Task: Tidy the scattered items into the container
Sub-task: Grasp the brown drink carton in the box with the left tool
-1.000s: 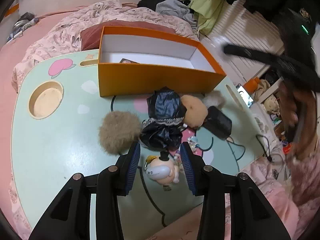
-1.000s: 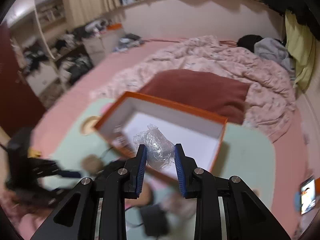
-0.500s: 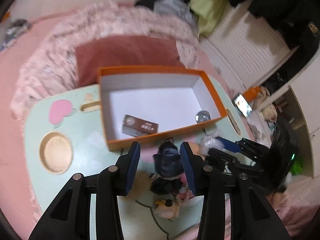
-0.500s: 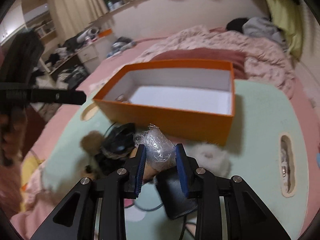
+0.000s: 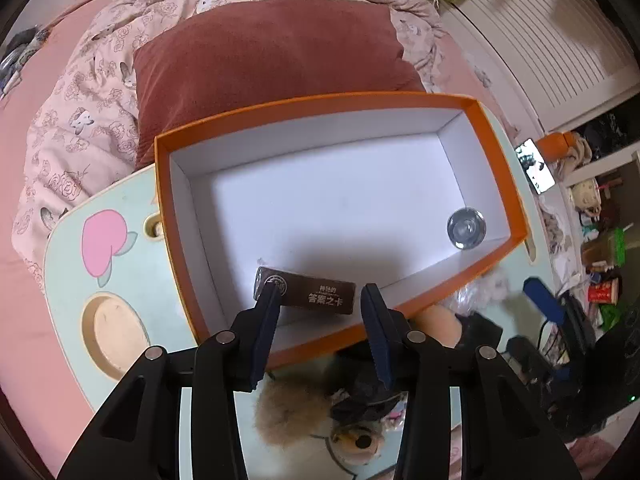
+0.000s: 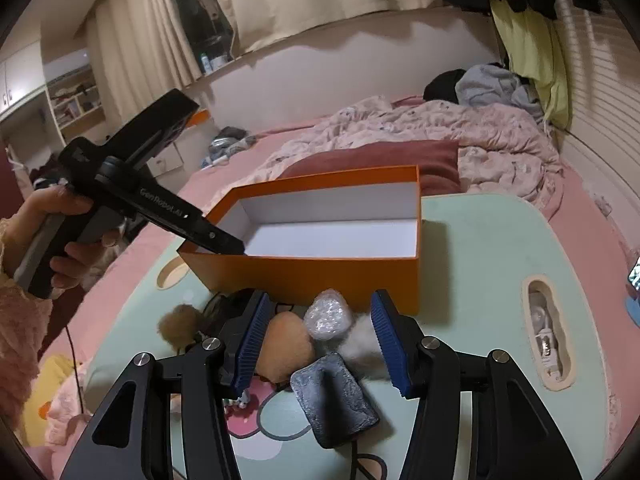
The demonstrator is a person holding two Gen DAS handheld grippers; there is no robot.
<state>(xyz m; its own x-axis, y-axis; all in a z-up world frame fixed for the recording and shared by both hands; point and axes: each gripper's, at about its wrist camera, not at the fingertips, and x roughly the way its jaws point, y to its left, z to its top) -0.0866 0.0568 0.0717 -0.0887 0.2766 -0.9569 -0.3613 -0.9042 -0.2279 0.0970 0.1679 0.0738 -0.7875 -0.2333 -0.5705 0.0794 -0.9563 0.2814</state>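
Note:
The orange box (image 5: 496,168) with a white inside stands on the mint table. In it lie a brown card box (image 5: 316,294) and a glass ball (image 5: 466,227). My left gripper (image 5: 320,292) hangs over the box's near end, pointing steeply down; its jaws are opening with nothing between them. Its tip (image 6: 224,242) shows at the box rim in the right wrist view. My right gripper (image 6: 320,304) is low in front of the box wall (image 6: 320,276), jaws opening. A bubble-wrap wad (image 6: 328,316) rests between them on the toy pile, untouched by the pads.
Scattered before the box are a tan pompom (image 6: 286,344), white fluff (image 6: 360,344), a black pouch (image 6: 334,396), a brown fluffy ball (image 5: 288,412) and a black-dressed doll (image 5: 360,392). The table has a cup hole (image 5: 110,336) and a slot (image 6: 546,332). A red pillow (image 5: 260,48) lies behind.
My left gripper moved from above the toys to above the box. My right gripper sank from over the box to the table in front and let go of the bubble-wrap wad.

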